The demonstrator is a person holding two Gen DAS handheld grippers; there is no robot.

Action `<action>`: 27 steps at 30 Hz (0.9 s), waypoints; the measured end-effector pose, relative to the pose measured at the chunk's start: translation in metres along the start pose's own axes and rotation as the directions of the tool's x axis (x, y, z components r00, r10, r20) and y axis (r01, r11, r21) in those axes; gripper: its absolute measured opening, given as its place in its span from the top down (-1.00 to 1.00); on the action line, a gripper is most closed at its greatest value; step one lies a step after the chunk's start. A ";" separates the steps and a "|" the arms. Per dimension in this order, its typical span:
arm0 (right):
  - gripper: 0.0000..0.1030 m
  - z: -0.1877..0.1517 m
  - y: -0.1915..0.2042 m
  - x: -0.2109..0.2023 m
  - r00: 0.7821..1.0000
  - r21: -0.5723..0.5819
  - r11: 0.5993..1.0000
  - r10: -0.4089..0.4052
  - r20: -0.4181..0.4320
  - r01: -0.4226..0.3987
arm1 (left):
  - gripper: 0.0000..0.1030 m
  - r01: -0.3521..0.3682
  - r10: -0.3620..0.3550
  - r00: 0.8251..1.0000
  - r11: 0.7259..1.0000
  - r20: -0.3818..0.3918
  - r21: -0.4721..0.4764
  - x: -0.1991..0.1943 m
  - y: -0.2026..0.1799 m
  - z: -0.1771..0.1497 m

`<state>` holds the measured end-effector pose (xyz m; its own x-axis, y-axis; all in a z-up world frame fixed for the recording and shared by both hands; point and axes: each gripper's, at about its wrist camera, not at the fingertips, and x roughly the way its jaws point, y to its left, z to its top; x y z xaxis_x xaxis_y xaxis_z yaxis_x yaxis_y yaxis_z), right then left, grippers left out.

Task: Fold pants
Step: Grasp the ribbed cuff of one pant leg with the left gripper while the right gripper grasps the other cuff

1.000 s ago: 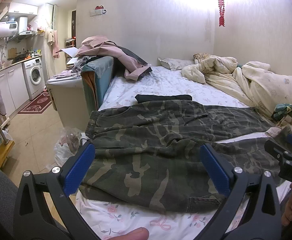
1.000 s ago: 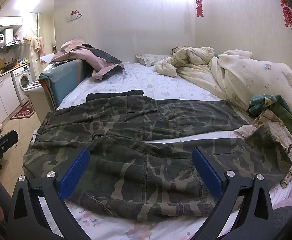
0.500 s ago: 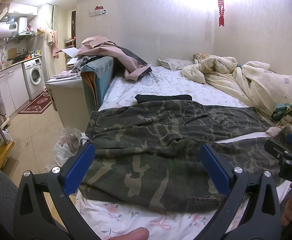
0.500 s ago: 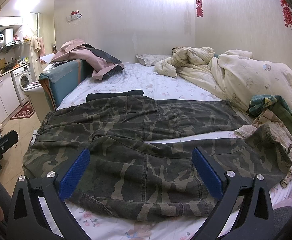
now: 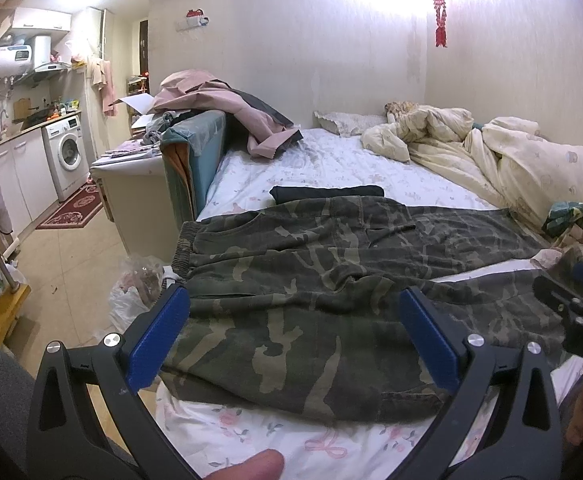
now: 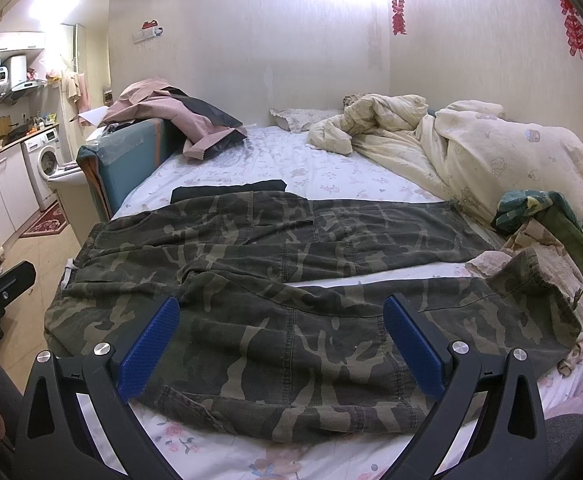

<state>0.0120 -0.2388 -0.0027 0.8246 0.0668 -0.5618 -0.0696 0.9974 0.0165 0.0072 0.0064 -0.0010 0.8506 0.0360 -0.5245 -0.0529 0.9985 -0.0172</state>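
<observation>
Pants: the camouflage pants point(image 6: 259, 300) are lying spread flat across the near part of the bed point(image 6: 323, 172), the waistband point(image 5: 181, 250) sitting at the bed's left edge and both legs running toward the right edge.
Leg gap: a strip of floral sheet point(image 6: 391, 274) is showing between the two legs toward their right ends.
Near edge: the hem of the nearer leg is lying just inside the bed's front edge, with a band of sheet showing in front of it.
Cuff: the nearer leg's cuff point(image 6: 531, 276) is riding up onto the heaped bedding at the right edge.
Left gripper: the left gripper point(image 5: 293, 336) is hovering wide apart over the waist end, near the front-left corner, gripping nothing.
Right gripper: the right gripper point(image 6: 281, 340) is hovering equally wide over the nearer leg, empty.
Far side: a folded black garment point(image 5: 327, 193) is touching the far edge of the pants; beyond it bare sheet is stretching to the pillow point(image 6: 303, 117).
Right side: a cream duvet point(image 6: 491, 152) and a green cloth point(image 6: 551, 220) are crowding the right edge.
Left side: a teal panel point(image 5: 195, 160) is standing along the bed's left edge, and open floor point(image 5: 71, 256) is lying beside it.
</observation>
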 end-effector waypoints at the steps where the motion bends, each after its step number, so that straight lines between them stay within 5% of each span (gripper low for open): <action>1: -1.00 0.006 -0.001 0.001 1.000 -0.011 1.000 0.013 -0.008 -0.013 | -0.99 0.001 -0.001 1.000 1.000 -0.016 -0.004 0.002 0.004 0.005; 7: -1.00 0.045 -0.019 0.013 0.996 -0.049 0.995 0.083 -0.039 -0.085 | -0.99 -0.069 0.062 0.991 0.996 -0.118 -0.058 0.040 0.060 0.046; 11: -1.00 0.055 -0.047 0.041 0.992 -0.021 0.995 0.092 -0.090 -0.095 | -0.99 -0.150 0.121 0.957 0.984 -0.264 -0.094 0.101 0.123 0.069; 14: -1.00 0.049 -0.069 0.064 0.983 0.050 0.994 0.102 -0.151 -0.095 | -0.99 -0.210 0.154 0.915 0.971 -0.374 -0.114 0.161 0.170 0.074; 20: -1.00 0.039 -0.090 0.095 0.973 0.112 0.994 0.039 -0.229 -0.014 | -0.99 -0.228 0.144 0.859 0.967 -0.492 -0.116 0.272 0.221 0.065; 27: -1.00 0.032 -0.101 0.121 0.956 0.077 0.994 -0.046 -0.288 0.072 | -0.87 -0.142 0.073 0.818 0.987 -0.570 -0.078 0.368 0.214 0.061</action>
<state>0.1370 -0.3310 -0.0454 0.6301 0.0102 -0.7764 0.0330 0.9987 0.0399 0.3411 0.2362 -0.1454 0.3940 0.0778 -0.9158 -0.2134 0.9769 -0.0088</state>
